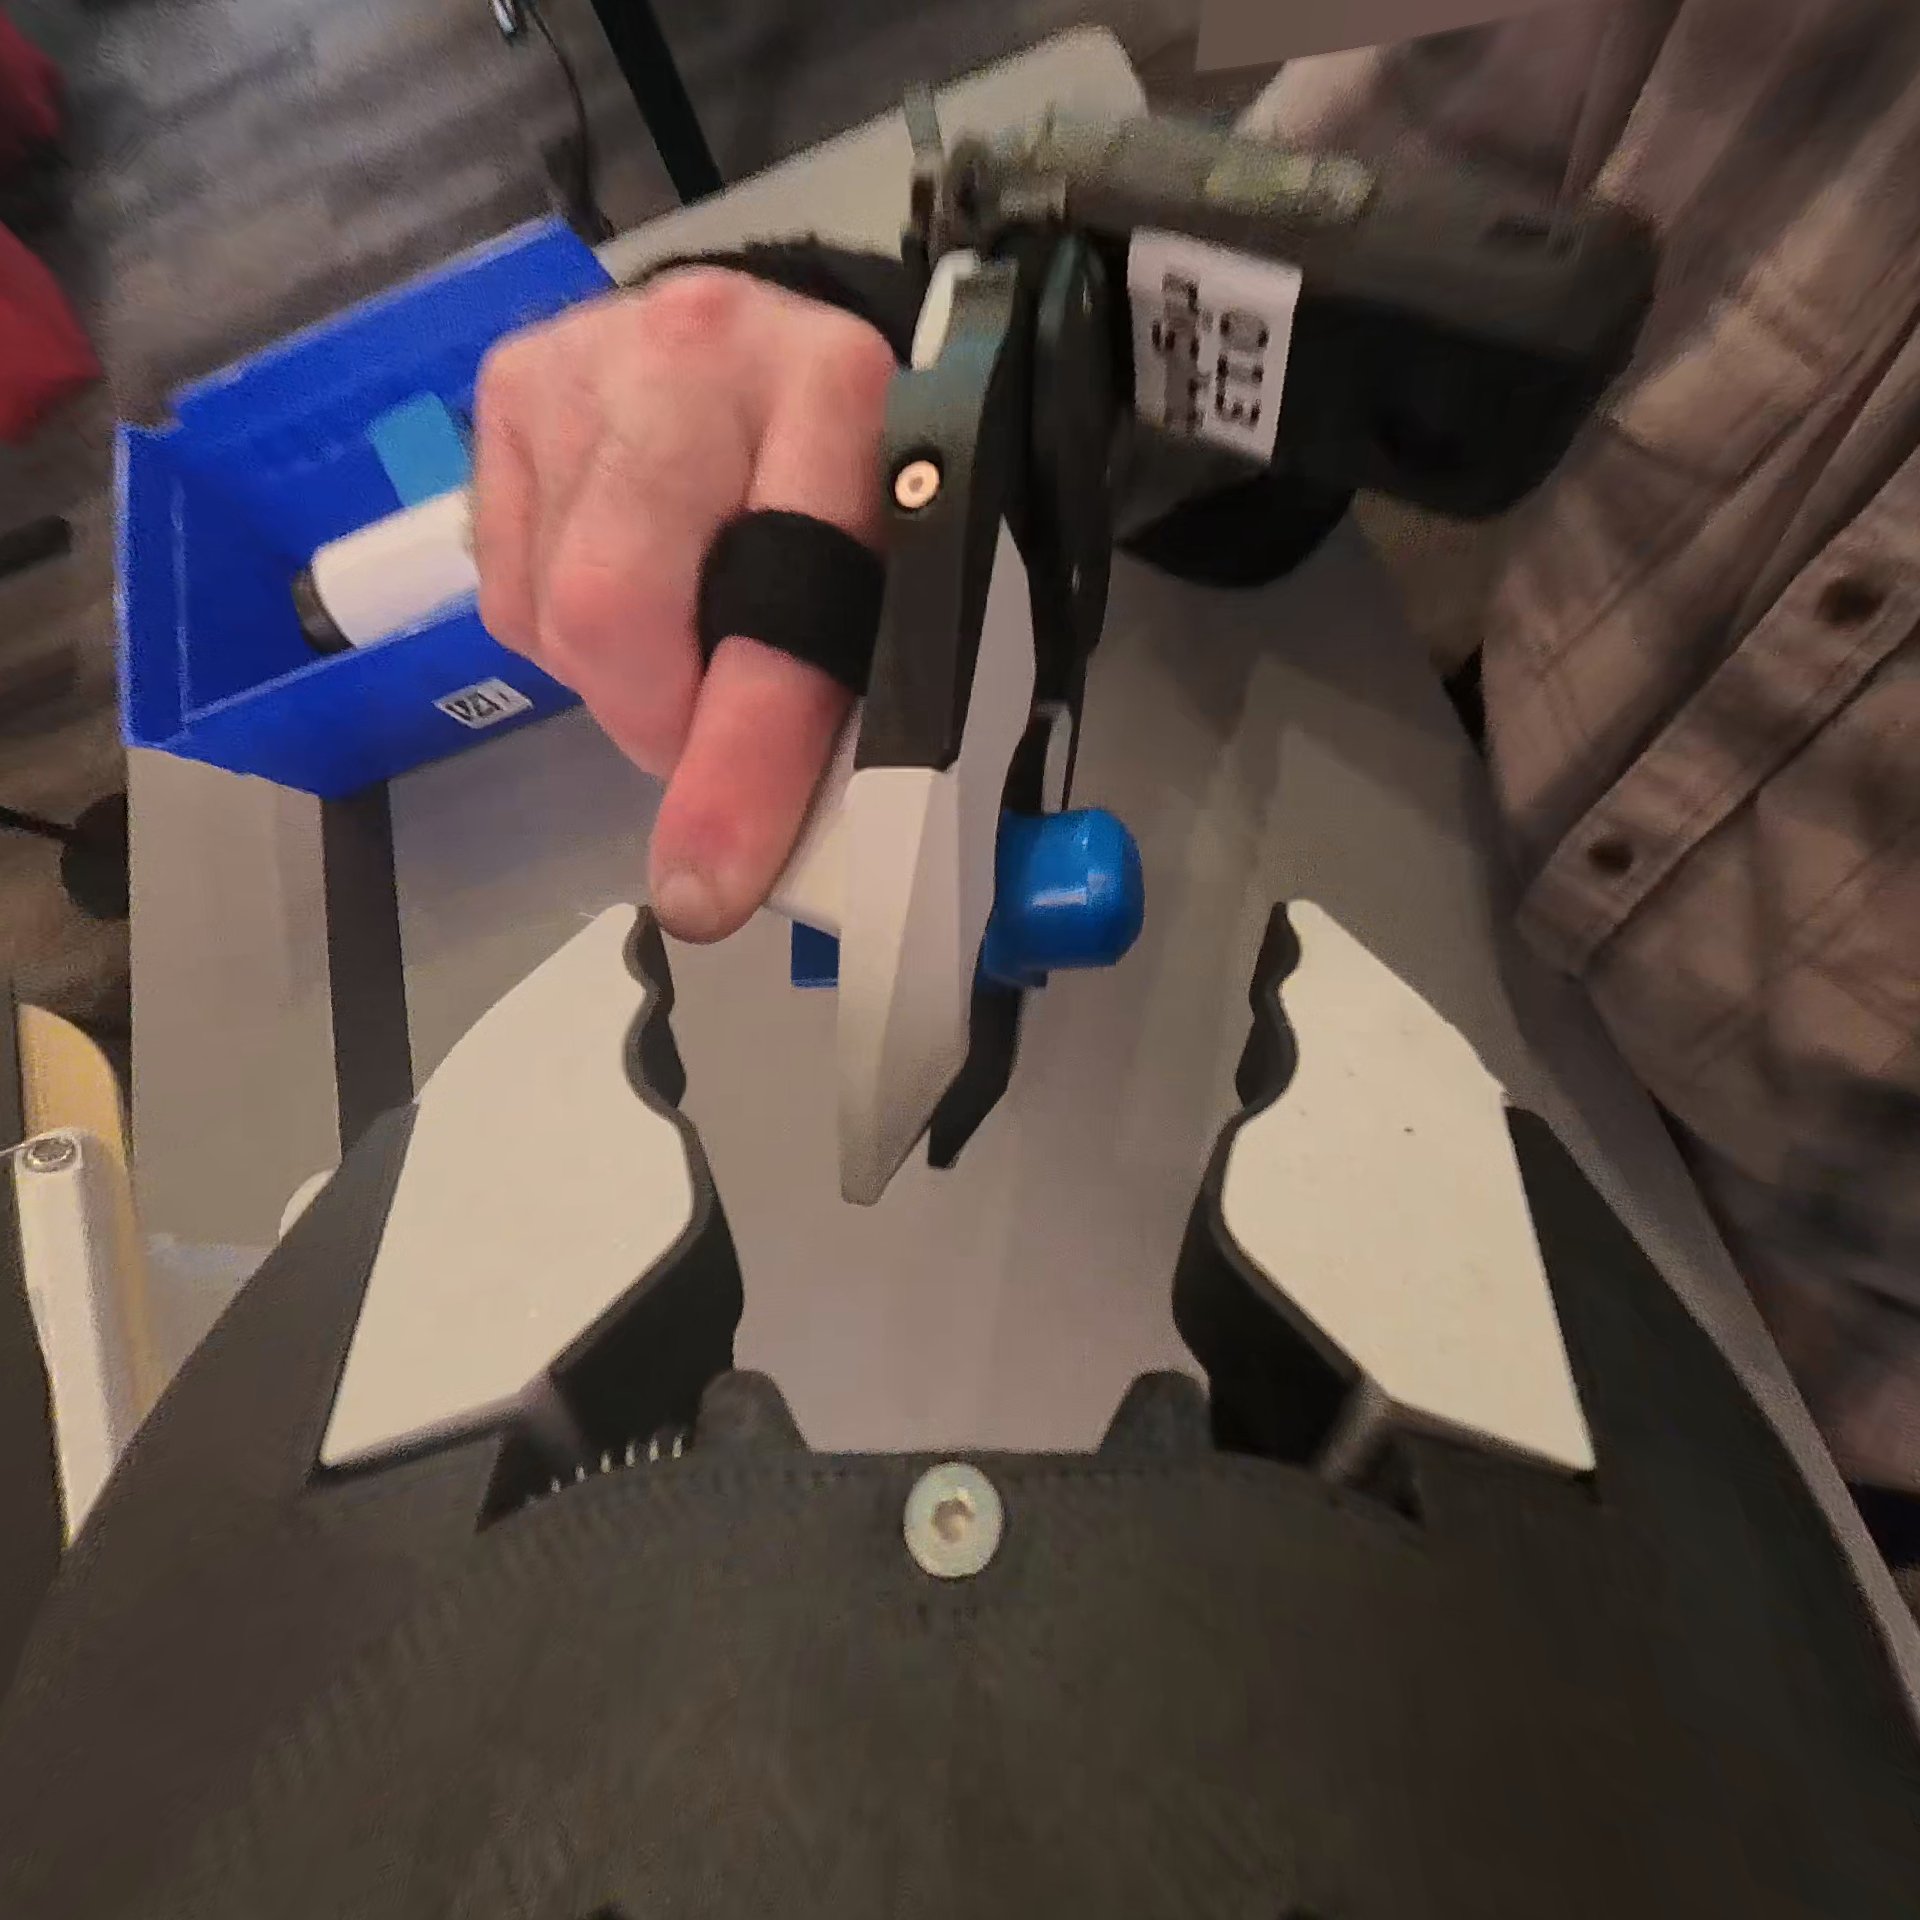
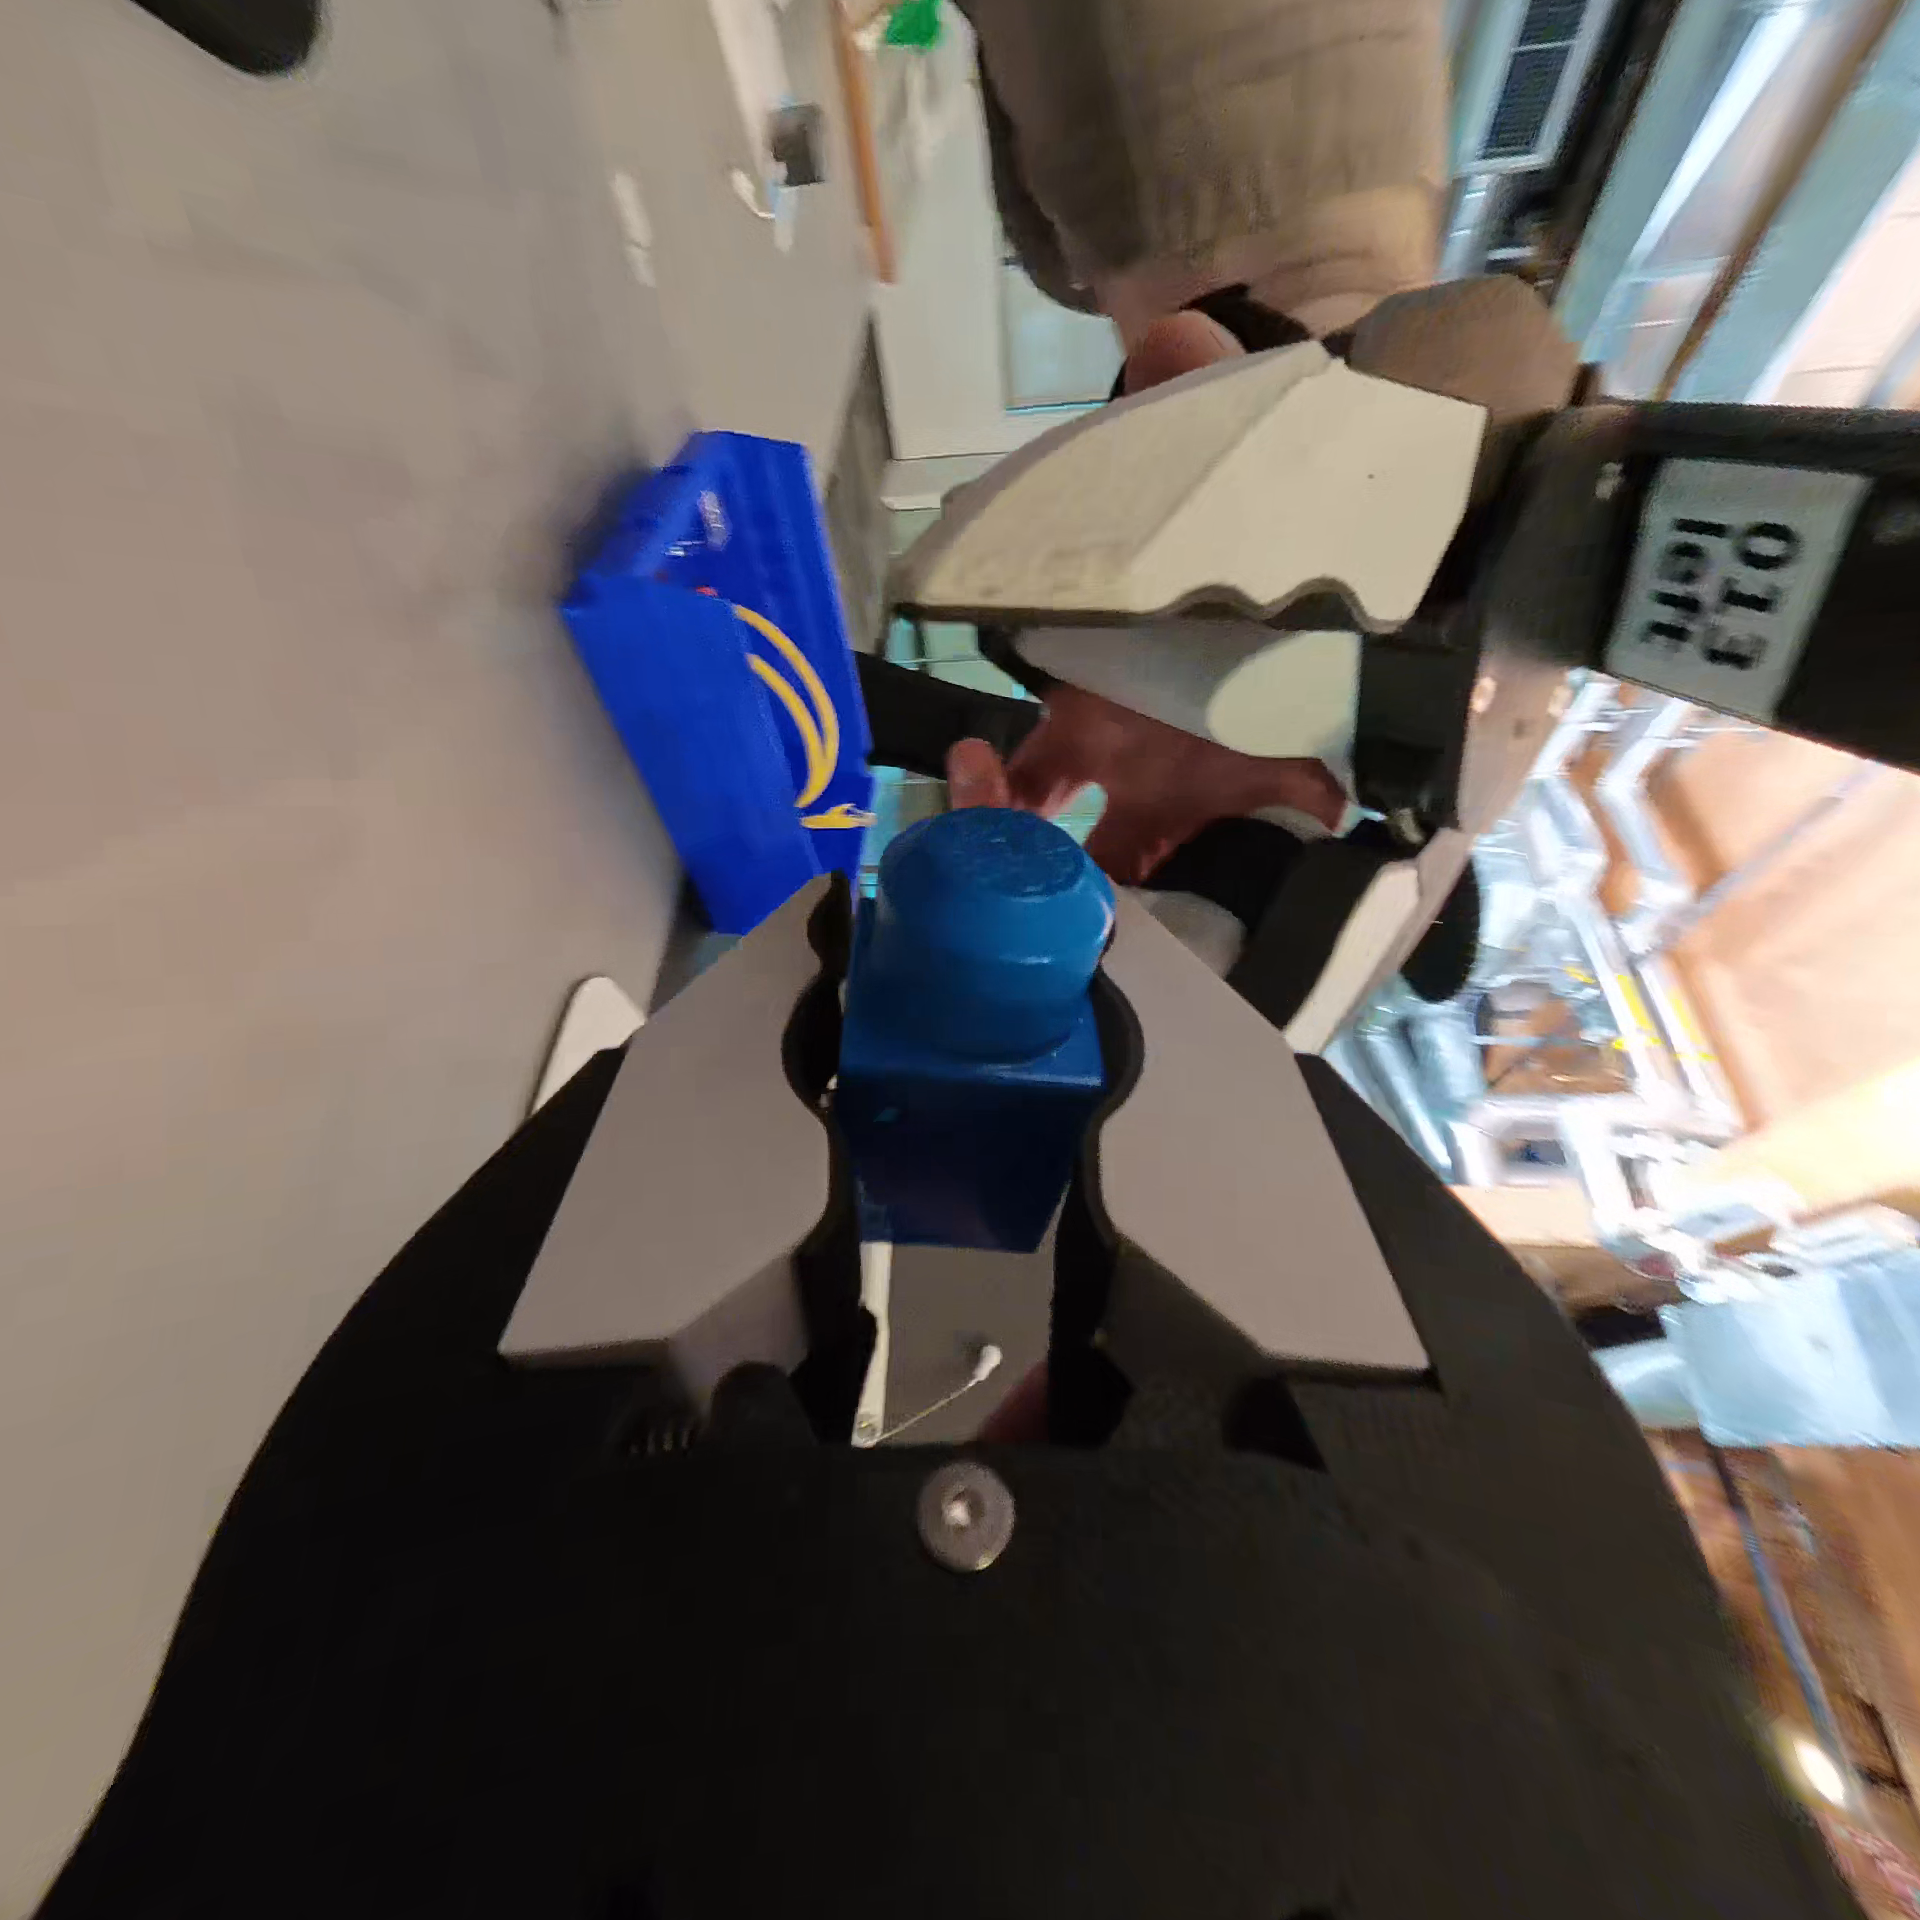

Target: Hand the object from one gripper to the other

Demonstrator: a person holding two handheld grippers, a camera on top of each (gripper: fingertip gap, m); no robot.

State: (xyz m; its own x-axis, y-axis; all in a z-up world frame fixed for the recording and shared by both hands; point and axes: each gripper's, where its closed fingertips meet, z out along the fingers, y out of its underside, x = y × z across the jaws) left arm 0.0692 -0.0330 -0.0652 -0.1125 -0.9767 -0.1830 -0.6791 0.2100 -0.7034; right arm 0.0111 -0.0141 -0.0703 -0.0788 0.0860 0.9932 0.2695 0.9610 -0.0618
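A blue block (image 2: 977, 1039) with a round knob on top is clamped between the fingers of my right gripper (image 2: 977, 904), knob pointing forward. In the left wrist view the right gripper (image 1: 904, 1174) points down toward the camera, turned edge-on, with the blue block (image 1: 1060, 894) sticking out of its side. My left gripper (image 1: 961, 925) is open wide and empty, and the right gripper's tips sit between its two fingers without touching them. In the right wrist view the open left gripper (image 2: 1101, 810) hangs just beyond the block.
A blue bin (image 1: 312, 582) holding a white cylinder (image 1: 384, 571) stands on the grey table (image 1: 1195, 1039) behind the grippers, also seen in the right wrist view (image 2: 707, 675). A person's hand (image 1: 644, 520) holds the right gripper. A plaid shirt (image 1: 1714, 520) is at the right.
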